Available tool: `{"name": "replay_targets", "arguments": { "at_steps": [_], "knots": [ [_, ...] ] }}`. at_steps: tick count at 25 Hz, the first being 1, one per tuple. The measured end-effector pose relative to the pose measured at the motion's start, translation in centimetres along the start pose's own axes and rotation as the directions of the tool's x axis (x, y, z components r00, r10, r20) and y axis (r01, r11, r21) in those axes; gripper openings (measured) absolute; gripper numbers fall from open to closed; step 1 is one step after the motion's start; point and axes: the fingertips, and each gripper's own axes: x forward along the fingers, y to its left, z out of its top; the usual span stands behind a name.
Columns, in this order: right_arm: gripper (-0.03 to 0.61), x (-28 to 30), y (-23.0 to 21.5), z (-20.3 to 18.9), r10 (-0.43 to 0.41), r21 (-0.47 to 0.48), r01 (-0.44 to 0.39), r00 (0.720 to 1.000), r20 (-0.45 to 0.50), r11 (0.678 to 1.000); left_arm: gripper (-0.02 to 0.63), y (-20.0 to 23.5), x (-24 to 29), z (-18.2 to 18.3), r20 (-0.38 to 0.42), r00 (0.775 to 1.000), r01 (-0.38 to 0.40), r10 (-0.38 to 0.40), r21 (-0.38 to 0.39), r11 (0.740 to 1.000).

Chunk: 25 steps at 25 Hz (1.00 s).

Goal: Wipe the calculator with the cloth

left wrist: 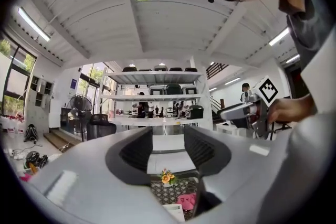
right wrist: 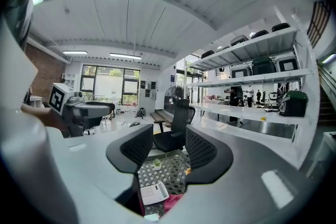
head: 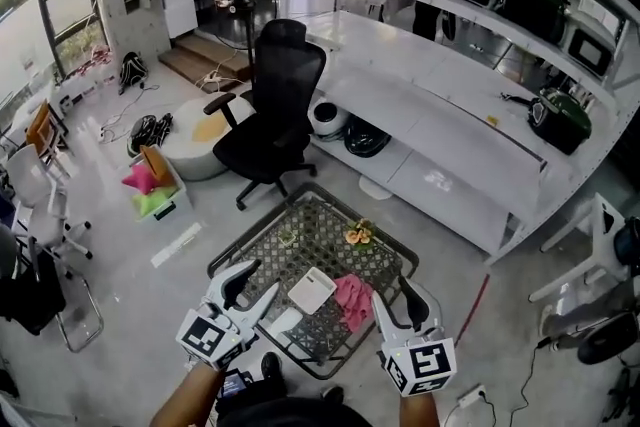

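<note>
Your two grippers hang over the near edge of a low table (head: 262,218) with a patterned top, and neither touches anything on it. Your left gripper (head: 256,282) is at the near-left side with its fingers spread and nothing between them. The left gripper view shows the same for the left gripper (left wrist: 168,147): the jaws stand apart and only the table top shows through the gap, well beyond them. Your right gripper (head: 396,295) is at the near-right side, fingers also spread and empty, and the right gripper view agrees (right wrist: 169,147).

The calculator (head: 312,290) is white and lies flat on the near half of the table, between the two grippers and apart from both. It's visible low in the right gripper view too, calculator (right wrist: 154,192), keys up. The cloth (head: 352,300) is pink and crumpled, just beside the calculator on its right and nearer your right gripper; can't tell if the two edges touch. From the left gripper's side the cloth (left wrist: 186,201) sits low in the gap.

Small flowers (head: 357,235) stand further back on the table, well apart from the calculator. A black office chair (head: 275,105) stands on the floor beyond the table, with long white shelves (right wrist: 247,49) off to the right. Your hand (left wrist: 286,110) on the right gripper shows at the edge of the left gripper view
</note>
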Motion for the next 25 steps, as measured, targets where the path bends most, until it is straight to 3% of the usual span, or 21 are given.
{"name": "replay_targets", "arguments": {
  "at_steps": [7, 16, 25],
  "knots": [
    [0.172, 4.3, 1.7, 0.9, -0.074, -0.003, 0.074, 0.997, -0.025, 0.997, 0.196, 4.4, 2.0, -0.2, 0.018, 0.994, 0.103, -0.104, 0.053, 0.993],
    [0.172, 8.8, 3.2, 1.6, -0.165, -0.01, 0.165, 0.984, -0.069, 0.986, 0.196, 9.3, 4.2, -1.7, 0.025, 0.977, 0.211, -0.211, 0.007, 0.977],
    [0.172, 12.1, 2.6, -2.6, -0.153, 0.032, 0.16, 0.976, -0.155, 0.987, 0.196, 10.3, 6.3, -5.1, -0.014, 0.973, 0.232, -0.232, -0.02, 0.973]
  ]
}}
